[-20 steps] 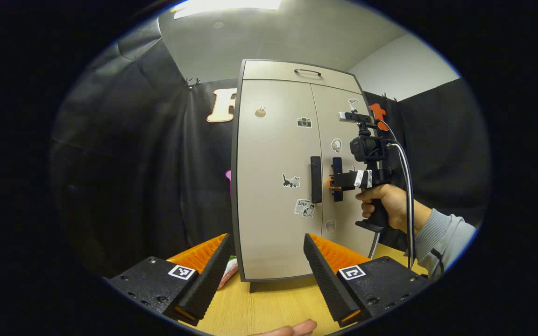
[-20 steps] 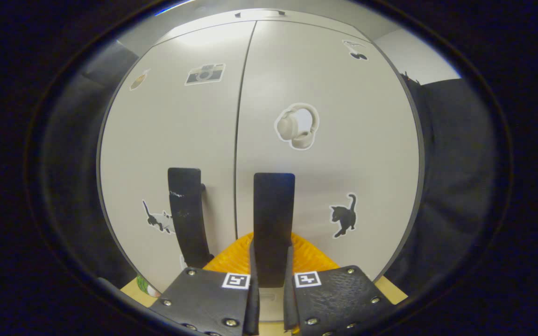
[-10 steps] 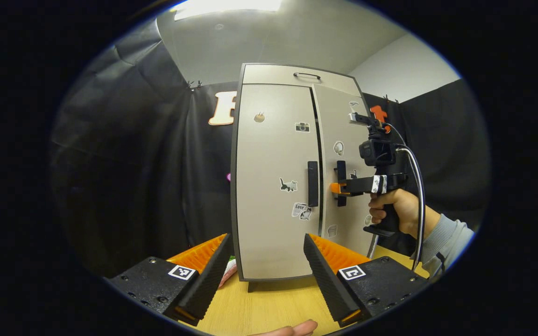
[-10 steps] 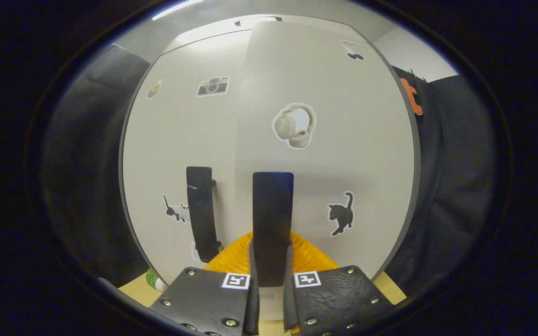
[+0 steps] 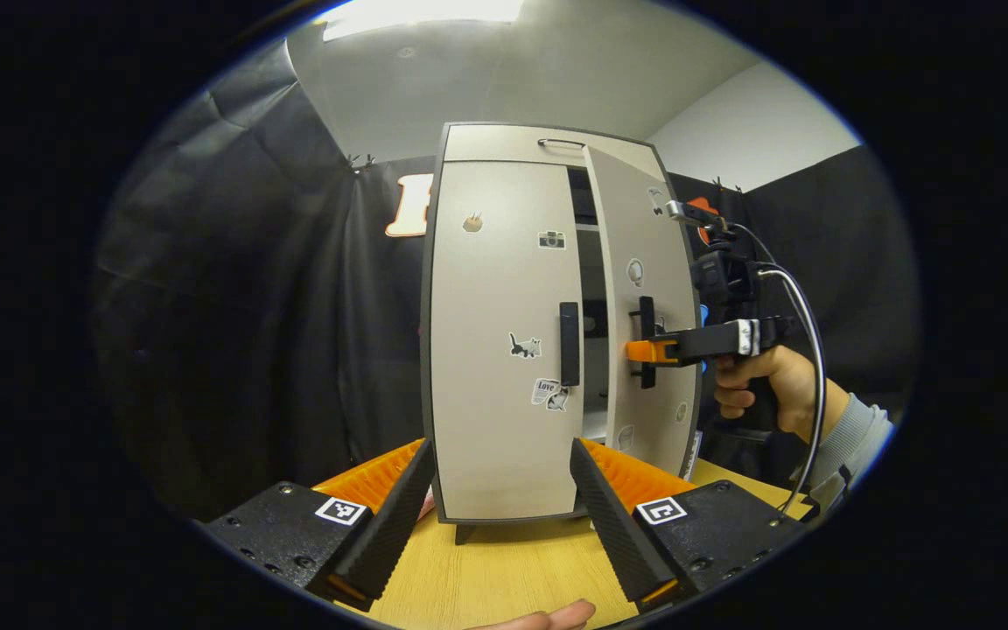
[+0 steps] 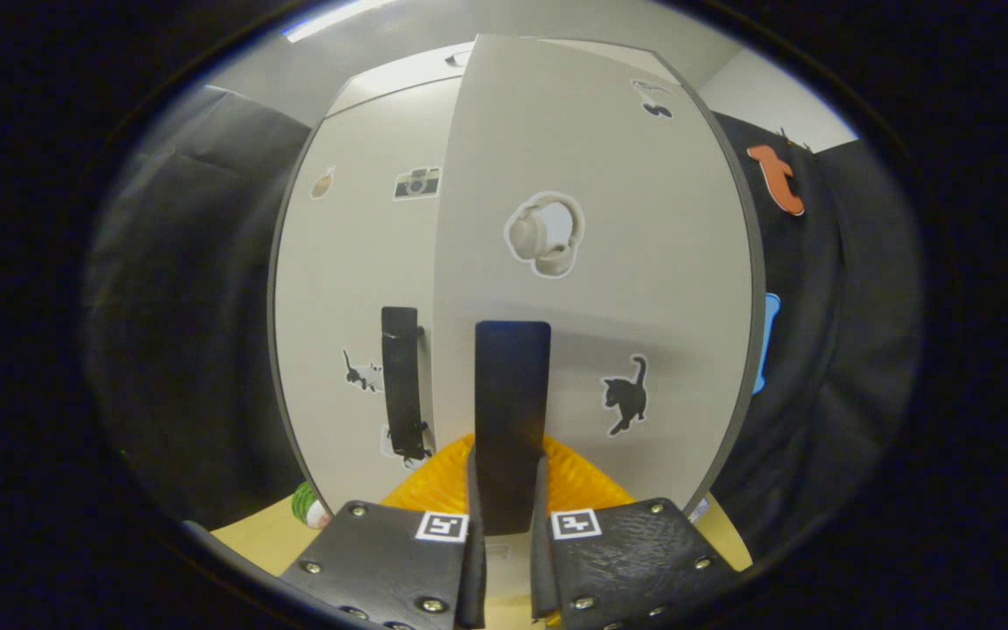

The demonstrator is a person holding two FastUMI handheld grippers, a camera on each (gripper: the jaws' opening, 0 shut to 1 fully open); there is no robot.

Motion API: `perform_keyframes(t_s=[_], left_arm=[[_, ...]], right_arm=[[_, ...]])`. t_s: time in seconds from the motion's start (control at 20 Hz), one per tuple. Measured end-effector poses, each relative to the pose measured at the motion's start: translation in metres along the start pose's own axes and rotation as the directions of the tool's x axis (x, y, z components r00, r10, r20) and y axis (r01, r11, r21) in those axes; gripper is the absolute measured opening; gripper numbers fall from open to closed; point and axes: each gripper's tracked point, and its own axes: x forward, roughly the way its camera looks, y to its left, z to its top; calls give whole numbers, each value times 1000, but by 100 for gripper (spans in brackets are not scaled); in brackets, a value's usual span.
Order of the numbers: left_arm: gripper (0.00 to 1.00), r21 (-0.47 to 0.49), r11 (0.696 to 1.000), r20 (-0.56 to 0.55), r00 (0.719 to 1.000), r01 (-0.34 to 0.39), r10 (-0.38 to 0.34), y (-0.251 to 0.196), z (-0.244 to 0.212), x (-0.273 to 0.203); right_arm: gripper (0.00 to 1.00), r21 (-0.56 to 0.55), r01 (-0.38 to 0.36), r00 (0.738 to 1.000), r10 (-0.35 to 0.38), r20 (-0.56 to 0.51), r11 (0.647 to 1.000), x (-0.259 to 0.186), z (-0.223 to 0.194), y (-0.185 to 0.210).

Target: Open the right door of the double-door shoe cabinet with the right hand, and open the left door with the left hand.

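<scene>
Nearest, the left gripper (image 5: 495,512) hovers over the tabletop (image 5: 504,573), jaws apart. Beyond stands the shoe cabinet (image 5: 504,332), left door (image 5: 495,289) closed. The right gripper (image 6: 504,516) is clamped on the right door's handle (image 6: 511,394); right door (image 6: 600,262) ajar, interior dim, contents unclear.

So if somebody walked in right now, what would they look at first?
Probably the tall pale shoe cabinet standing on the wooden table, covered in little stickers like a cat and a camera. Its right door is swung partly open, with the right gripper shut on the door's dark handle. The left gripper waits open in front of the closed left door.
</scene>
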Motion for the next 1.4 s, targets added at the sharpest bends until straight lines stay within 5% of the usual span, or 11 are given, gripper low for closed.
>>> perform_keyframes(t_s=[0.3,1.2,1.4], left_arm=[[96,10,999,-22,999,-45,46,11,-12,8],[100,-49,999,-44,999,9,-11,7,-35,1],[92,-32,999,-30,1000,0,-1,7,-31,-3]], right_arm=[[21,-1,-39,999,39,-7,999,-8,0,-4],[20,12,-62,998,62,0,998,-27,0,-22],[19,26,-45,999,44,6,999,-32,0,-29]])
